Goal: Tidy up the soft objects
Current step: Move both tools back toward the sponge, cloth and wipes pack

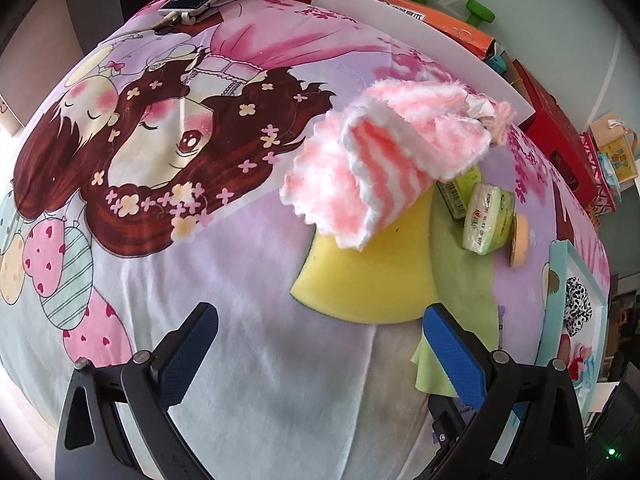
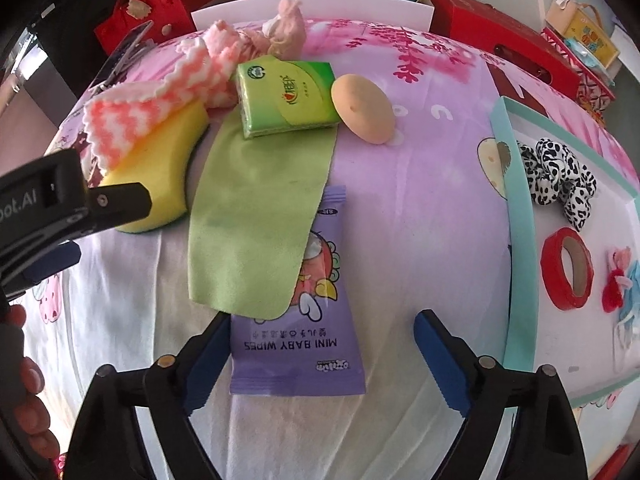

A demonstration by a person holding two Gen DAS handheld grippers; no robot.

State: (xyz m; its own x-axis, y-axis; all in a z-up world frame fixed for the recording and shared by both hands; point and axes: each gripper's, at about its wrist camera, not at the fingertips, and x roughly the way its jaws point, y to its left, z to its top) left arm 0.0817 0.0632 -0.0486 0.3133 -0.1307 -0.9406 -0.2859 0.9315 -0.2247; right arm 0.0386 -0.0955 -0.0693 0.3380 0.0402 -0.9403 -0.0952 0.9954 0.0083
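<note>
Left tongs (image 1: 320,344) and right tongs (image 2: 316,356), each spread wide and gripping nothing, above a cartoon-printed sheet (image 1: 240,360) covering the work surface. What lies under the sheet cannot be told.

Soft objects, clustered: a pink-and-white fuzzy cloth (image 1: 380,160) draped over the far end of a yellow sponge (image 1: 372,276), hiding that part. A green cloth (image 2: 256,216) lies beside the sponge, its far end pinned under a green tissue pack (image 2: 288,98), its near corner covering the upper part of a purple baby-wipes packet (image 2: 300,356). The packet's near left edge sits just beside the right tongs' left finger. A peach sponge puff (image 2: 364,108) rests beside the tissue pack.

A shallow teal-rimmed tray (image 2: 516,216) holds a black-and-white spotted scrunchie (image 2: 560,180) and a red tape roll (image 2: 566,274); its far side is cut off by the frame edge.
</note>
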